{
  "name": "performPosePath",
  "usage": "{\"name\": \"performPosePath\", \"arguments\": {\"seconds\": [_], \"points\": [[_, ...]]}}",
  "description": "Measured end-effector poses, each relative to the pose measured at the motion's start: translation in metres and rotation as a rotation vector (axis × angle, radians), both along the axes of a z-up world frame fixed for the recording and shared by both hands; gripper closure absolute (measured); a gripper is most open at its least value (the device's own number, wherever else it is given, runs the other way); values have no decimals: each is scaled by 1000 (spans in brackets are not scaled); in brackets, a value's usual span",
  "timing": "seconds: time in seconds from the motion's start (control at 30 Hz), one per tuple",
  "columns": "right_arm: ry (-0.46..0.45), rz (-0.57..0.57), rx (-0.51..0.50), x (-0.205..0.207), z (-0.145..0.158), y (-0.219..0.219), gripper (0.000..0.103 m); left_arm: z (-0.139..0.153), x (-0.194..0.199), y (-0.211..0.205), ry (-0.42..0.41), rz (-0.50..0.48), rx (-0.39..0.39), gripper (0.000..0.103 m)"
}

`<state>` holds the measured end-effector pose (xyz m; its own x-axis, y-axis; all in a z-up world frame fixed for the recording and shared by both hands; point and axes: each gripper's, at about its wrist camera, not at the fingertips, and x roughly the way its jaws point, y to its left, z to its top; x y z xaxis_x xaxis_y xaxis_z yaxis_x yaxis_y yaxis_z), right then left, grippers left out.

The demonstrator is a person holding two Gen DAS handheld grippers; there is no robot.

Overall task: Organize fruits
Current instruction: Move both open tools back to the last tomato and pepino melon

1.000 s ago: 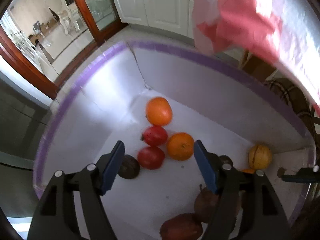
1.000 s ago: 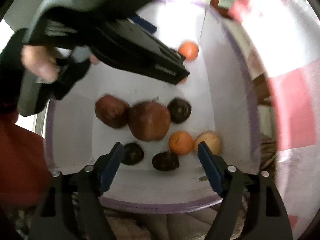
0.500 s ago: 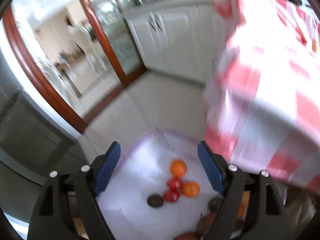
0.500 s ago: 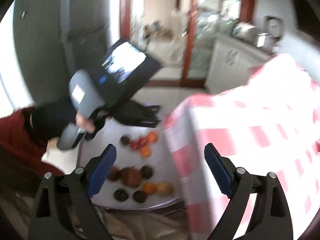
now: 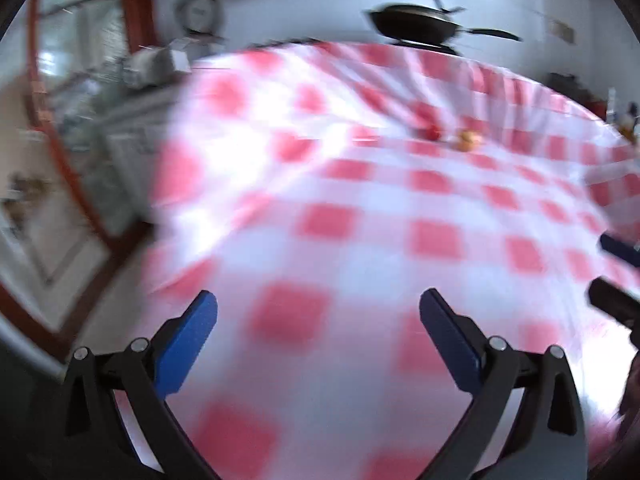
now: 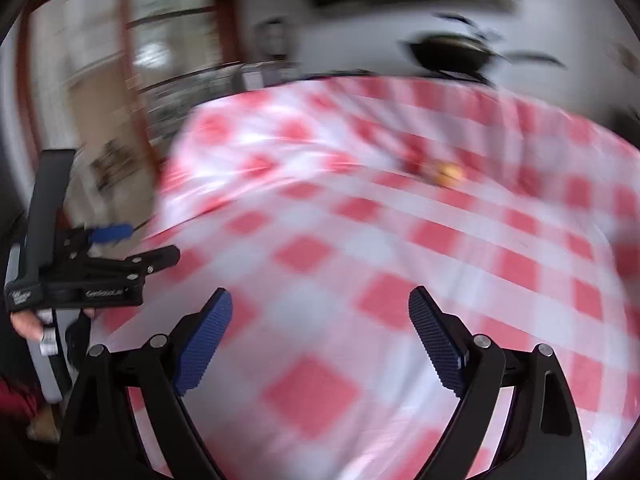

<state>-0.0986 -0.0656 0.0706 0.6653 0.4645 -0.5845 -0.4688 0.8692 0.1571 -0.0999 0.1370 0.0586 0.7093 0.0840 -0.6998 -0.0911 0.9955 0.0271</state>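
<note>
Red-checked tablecloth, two small fruits far side; wok behind. Left gripper opening, empty; right gripper wide, empty.

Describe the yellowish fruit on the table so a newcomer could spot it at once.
Find the red-and-white checked tablecloth and look toward its far side, below the dark pan. Two small fruits sit side by side there; the yellowish fruit is the right one, paler than its red fruit neighbour.

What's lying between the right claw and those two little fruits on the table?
Only bare checked cloth lies between the open right claw and the fruits, in the right wrist view.
</note>
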Motion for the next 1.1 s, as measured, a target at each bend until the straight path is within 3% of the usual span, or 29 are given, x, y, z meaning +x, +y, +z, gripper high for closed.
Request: {"name": "performPosePath", "arguments": {"seconds": [0.27,0.4,0.5,0.6,0.7,0.9,1.1], "points": [[89,-181,-59,116,-28,-51,16,-33,166,-62,25,34,-175,2],[98,-226,-48,160,-35,-60,16,-35,213,-67,-31,55,-225,2],[135,-246,6,189,-41,-64,16,-41,226,-56,-55,84,-273,2],[156,-264,31,215,-45,-63,16,-50,232,-35,-6,137,-399,2],[167,-241,15,244,-48,-48,16,-55,232,-26,-6,136,-472,2],[249,-203,-57,292,-68,-14,16,-53,230,-32,-33,109,-446,2],[258,-237,-92,334,-72,2,16,-48,227,-40,-51,86,-413,2]]}}
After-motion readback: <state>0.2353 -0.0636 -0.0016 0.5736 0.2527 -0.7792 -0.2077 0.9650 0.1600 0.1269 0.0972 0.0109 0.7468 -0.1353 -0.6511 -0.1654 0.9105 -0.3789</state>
